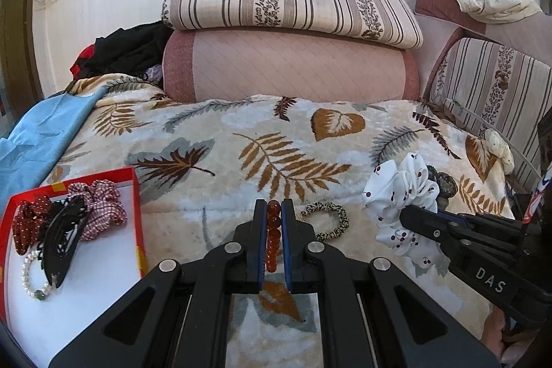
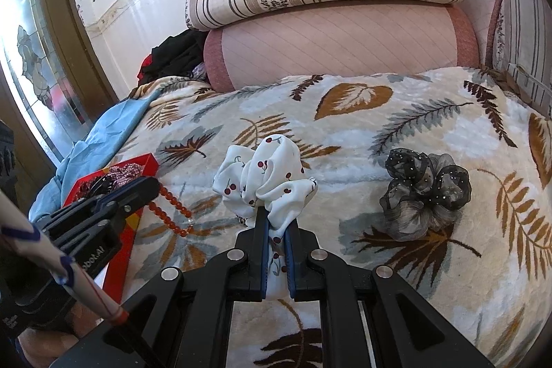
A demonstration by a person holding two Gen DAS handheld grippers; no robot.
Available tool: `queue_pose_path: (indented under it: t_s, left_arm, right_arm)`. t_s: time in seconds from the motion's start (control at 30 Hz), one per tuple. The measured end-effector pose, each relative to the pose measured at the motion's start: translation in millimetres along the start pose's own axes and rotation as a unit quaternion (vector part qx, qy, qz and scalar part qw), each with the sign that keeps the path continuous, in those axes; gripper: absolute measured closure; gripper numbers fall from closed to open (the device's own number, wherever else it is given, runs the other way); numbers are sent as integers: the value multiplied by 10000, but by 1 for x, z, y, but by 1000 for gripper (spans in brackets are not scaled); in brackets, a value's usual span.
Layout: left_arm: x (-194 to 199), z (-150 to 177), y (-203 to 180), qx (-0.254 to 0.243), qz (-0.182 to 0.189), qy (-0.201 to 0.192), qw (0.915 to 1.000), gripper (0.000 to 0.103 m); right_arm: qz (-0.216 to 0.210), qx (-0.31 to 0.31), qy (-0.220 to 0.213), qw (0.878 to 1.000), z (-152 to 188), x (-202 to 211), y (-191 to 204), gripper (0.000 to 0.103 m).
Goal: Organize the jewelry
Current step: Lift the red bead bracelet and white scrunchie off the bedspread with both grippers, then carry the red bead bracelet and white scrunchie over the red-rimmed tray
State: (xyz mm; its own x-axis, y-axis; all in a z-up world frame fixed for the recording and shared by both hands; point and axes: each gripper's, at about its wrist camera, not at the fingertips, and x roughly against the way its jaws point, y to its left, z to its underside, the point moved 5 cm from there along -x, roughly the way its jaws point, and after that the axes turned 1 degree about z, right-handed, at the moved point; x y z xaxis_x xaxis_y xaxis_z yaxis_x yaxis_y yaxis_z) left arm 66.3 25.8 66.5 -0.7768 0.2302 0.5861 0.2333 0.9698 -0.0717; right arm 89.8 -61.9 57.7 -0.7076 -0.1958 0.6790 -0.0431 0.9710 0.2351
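A: What is gripped by the left claw point(image 1: 273, 216)?

B: A string of glossy round amber beads point(image 1: 272, 235), above the plush leaf-patterned blanket point(image 1: 224, 140).

A: And the right claw point(image 2: 278, 221)?

B: A ruffled white cherry-print satin scrunchie point(image 2: 272, 171) is clamped there.

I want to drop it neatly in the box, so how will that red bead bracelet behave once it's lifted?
The red bead bracelet probably droops limply: it already sags from the left gripper. Its round, glossy beads may slip or swing.
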Motion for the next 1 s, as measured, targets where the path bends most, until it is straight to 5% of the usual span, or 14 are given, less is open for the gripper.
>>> queue_pose_path:
  t_s: [0.43, 0.7, 1.0]
  left_arm:
    - [41, -1, 46, 340, -169, -288, 9989, 96]
    - [65, -2, 84, 684, -223, -414, 9966, 96]
    - [86, 3, 145, 1153, -457, -464, 9912, 96]
  right_arm:
    - [-115, -121, -57, 9998, 8, 15, 22, 94]
    - [-502, -326, 152, 9981, 20, 15, 68, 94]
    - [-836, 109, 239, 9962, 11, 7, 143, 93]
